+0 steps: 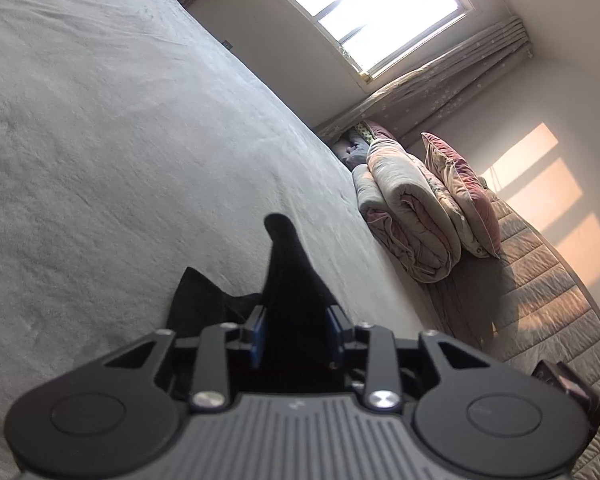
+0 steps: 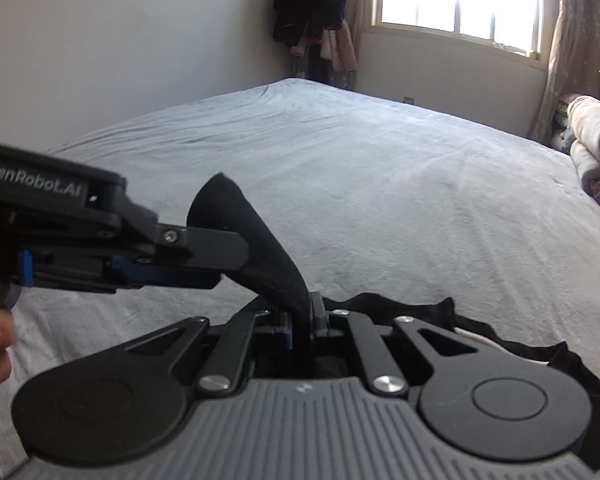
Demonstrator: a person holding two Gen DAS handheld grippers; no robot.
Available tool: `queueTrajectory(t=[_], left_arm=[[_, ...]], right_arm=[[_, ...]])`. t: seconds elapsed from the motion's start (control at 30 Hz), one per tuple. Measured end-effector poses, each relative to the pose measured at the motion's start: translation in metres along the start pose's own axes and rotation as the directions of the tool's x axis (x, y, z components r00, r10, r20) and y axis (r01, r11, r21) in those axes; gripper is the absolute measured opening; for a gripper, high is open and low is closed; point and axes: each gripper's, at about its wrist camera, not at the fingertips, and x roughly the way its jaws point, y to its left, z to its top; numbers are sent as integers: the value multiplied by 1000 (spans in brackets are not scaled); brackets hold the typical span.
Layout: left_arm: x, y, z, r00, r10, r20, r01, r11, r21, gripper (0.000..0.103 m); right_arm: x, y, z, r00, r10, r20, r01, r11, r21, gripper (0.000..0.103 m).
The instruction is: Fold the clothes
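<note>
Right wrist view: a wide grey bed (image 2: pixel 340 160) fills the scene, bare beyond the work. On its near edge lies a black garment (image 2: pixel 500 344), one strip of it lifted. The right gripper (image 2: pixel 300 320) has its jaws clamped on that strip near the bed; the left gripper (image 2: pixel 228 256) reaches in just above, jaws partly apart around the same strip. This looks like picking up an edge to start a fold. Next, both need firm holds before spreading it toward the bed's open middle.
</note>
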Motion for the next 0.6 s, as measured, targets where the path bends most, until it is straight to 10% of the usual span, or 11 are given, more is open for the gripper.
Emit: queueTrajectory(t=[0.6], left_arm=[[29, 28, -18, 986, 137, -100, -132, 990, 55, 16]], right_arm=[[-59, -126, -36, 997, -50, 61, 17, 890, 456, 7]])
